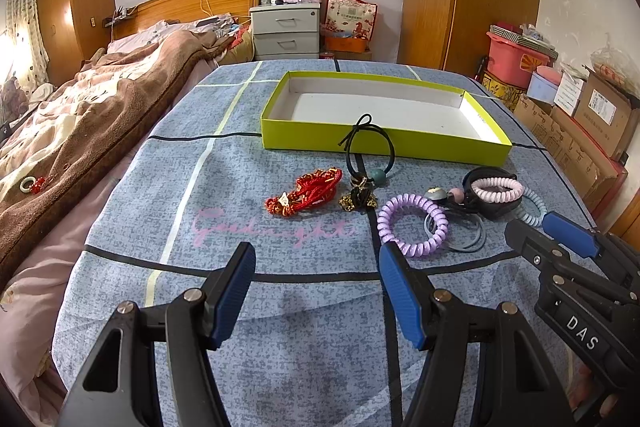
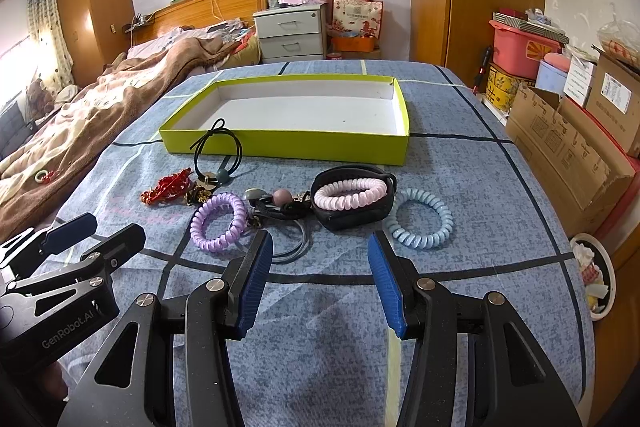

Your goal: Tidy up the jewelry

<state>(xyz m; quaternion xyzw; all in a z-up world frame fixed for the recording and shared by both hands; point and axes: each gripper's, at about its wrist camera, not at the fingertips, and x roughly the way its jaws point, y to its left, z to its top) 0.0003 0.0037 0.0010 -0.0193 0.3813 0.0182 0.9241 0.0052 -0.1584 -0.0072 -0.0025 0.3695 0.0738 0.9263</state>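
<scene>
A shallow lime-green box (image 1: 384, 143) (image 2: 288, 146) with a white inside stands empty on the blue cloth. In front of it lie a red bracelet (image 1: 306, 193) (image 2: 168, 189), a black elastic with a green bead (image 1: 370, 151) (image 2: 218, 151), a purple coil tie (image 1: 412, 225) (image 2: 218, 223), a pink coil tie on a black band (image 1: 496, 189) (image 2: 348, 197) and a light blue coil tie (image 2: 422, 219). My left gripper (image 1: 318, 275) is open and empty, short of the purple tie. My right gripper (image 2: 320, 263) is open and empty, short of the black band.
The blue cloth (image 1: 240, 187) covers a raised surface beside a bed with a brown blanket (image 1: 100, 119) on the left. Cardboard boxes (image 2: 560, 147) and a pink bin stand on the right. A grey drawer unit (image 1: 286, 31) stands at the back.
</scene>
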